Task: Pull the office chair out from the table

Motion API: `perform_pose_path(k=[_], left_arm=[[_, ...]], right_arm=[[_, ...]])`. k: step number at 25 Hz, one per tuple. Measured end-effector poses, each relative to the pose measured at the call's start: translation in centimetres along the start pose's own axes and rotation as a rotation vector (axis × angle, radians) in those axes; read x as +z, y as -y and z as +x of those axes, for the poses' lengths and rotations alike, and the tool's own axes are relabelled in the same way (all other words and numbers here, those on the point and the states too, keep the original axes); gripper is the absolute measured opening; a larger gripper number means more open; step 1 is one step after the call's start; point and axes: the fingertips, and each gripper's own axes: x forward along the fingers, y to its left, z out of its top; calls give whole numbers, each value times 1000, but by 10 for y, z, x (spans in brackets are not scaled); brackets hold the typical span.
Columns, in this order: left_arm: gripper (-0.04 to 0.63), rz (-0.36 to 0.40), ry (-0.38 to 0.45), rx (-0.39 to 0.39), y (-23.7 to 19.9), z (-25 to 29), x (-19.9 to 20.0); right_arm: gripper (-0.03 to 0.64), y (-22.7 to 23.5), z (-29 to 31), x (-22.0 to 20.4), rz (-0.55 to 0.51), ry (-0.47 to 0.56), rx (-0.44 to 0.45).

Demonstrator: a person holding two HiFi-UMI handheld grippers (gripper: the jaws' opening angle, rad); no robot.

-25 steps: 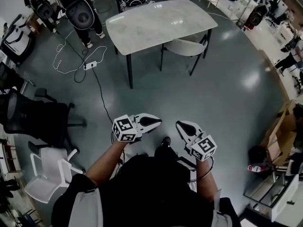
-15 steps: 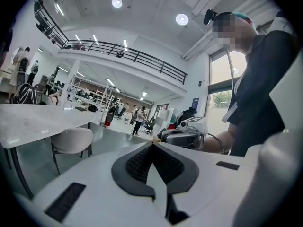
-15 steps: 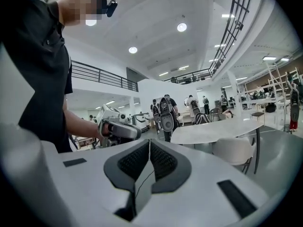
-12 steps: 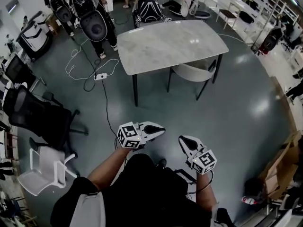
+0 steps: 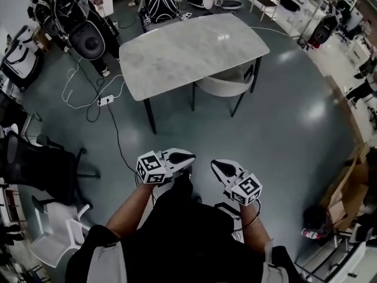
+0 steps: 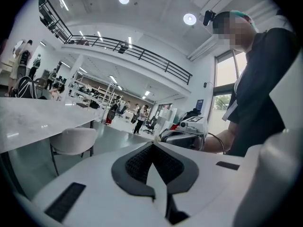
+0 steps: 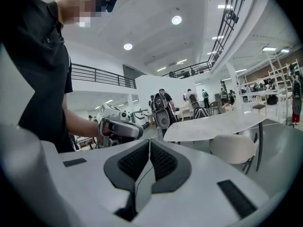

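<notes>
Both the left gripper (image 5: 192,155) and the right gripper (image 5: 214,164) are held closed and empty, well apart from the chair (image 5: 226,85) tucked under the table (image 5: 182,52), so its back could be knocked rather than grasped unless the jaws are opened first

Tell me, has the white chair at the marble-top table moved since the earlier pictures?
No. Judged against the marble-top table, the white chair is still tucked under the near edge, beside the table's right front leg, as in both earlier pictures.
</notes>
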Motion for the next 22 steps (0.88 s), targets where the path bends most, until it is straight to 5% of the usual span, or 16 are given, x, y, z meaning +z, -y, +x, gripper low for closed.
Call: perform_pose_path(k=[10,22], left_arm=[[11,34,4,-139,-119,49,69],[11,-11,-37,-204,-207,96,85]], right_arm=[[21,116,65,55,7,-1,-127],[21,219,89,78,21,4,-225]])
